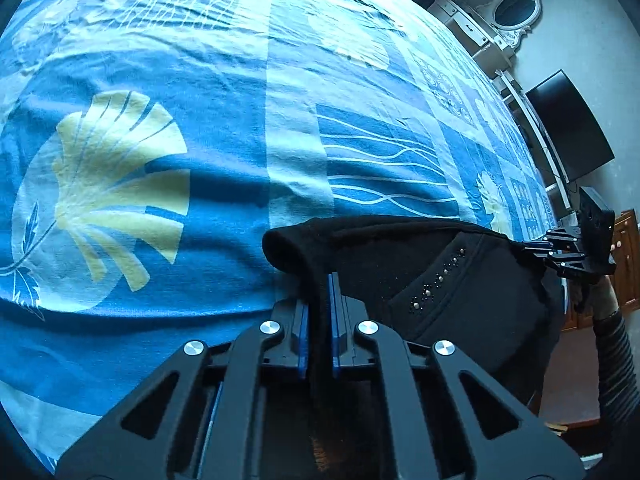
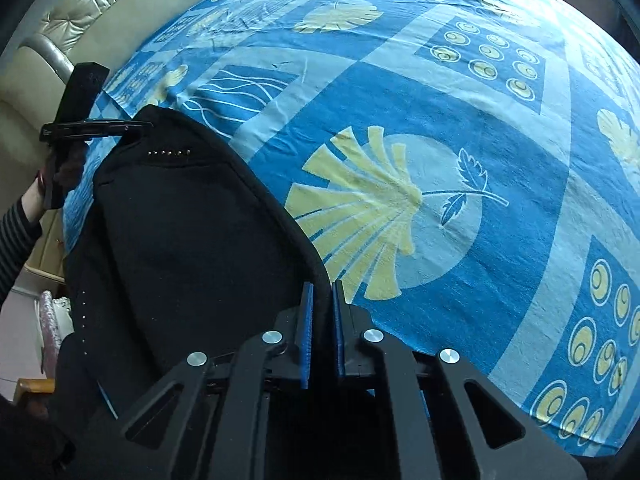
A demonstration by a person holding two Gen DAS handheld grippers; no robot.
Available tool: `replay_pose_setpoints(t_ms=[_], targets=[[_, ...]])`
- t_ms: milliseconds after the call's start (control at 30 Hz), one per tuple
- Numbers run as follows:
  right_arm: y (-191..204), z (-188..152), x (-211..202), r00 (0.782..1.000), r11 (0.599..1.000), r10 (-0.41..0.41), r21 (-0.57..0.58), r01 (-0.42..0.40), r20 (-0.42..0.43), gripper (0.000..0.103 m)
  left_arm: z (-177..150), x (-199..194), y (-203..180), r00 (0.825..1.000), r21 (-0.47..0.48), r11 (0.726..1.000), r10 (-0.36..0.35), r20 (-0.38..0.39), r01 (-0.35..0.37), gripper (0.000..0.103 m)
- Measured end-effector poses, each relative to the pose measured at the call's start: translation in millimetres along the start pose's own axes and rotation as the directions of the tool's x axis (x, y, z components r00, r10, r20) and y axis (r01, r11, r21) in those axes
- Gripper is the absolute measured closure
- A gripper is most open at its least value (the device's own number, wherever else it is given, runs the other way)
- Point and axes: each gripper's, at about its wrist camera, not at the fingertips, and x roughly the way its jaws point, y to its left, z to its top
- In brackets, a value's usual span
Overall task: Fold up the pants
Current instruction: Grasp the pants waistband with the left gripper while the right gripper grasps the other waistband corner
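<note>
Pants [image 1: 440, 280]: soft, limp, light; we hold them by the waistband.
Left gripper [image 1: 319, 320]: clamped on pants.
Right gripper [image 2: 322, 328]: clamped likewise.

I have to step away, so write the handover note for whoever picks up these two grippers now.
Left gripper: shut on the edge of the black pants, cloth pinched between its blue pads.
Right gripper: shut on the opposite edge of the same pants.
Pants: held at one end between the two grippers, at the near side of the bed with the blue patterned sheet. The studded pocket faces up; the rest drops below the grippers, out of view.
Done: both grips taken.
Left: no fold is visible yet. Probably lay the pants out flat on the sheet, then fold them.
</note>
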Motion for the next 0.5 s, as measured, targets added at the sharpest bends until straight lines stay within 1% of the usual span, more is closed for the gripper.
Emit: replay_pose_setpoints(t_ms=[67, 200, 267, 300, 333, 400, 433, 500], targets=[[0, 2, -14, 0.998, 0.999, -0.037, 0.015, 0.037, 0.045, 0.094, 2, -6, -5, 1.000, -0.001, 1.000, 0.010, 0.022, -0.010, 0.096], [10, 2, -54, 0.983, 0.995, -0.099, 0.025, 0.097, 0.155, 0.094, 2, -34, -7, 0.994, -0.031, 0.998, -0.048, 0.098, 0.051, 0.096], [25, -3, -76, 0.965, 0.990, -0.143, 0.013, 0.144, 0.219, 0.094, -3, -53, -13, 0.986, -0.027, 0.996, -0.083, 0.142, 0.087, 0.096], [35, -8, -86, 0.953, 0.984, -0.173, -0.005, 0.180, 0.249, 0.094, -8, -62, -17, 0.982, -0.021, 0.995, -0.097, 0.163, 0.102, 0.097], [47, -16, -95, 0.938, 0.974, -0.208, -0.028, 0.224, 0.278, 0.094, -13, -71, -22, 0.978, -0.012, 0.994, -0.107, 0.182, 0.110, 0.096], [72, -36, -109, 0.913, 0.957, -0.249, -0.065, 0.284, 0.323, 0.094, -28, -87, -31, 0.971, 0.013, 0.993, -0.119, 0.209, 0.119, 0.096], [81, -48, -113, 0.905, 0.952, -0.257, -0.071, 0.297, 0.340, 0.094, -36, -94, -35, 0.968, 0.023, 0.993, -0.121, 0.219, 0.118, 0.096], [98, -74, -115, 0.898, 0.948, -0.261, -0.081, 0.307, 0.354, 0.094, -55, -106, -40, 0.962, 0.030, 0.991, -0.133, 0.239, 0.130, 0.096]])
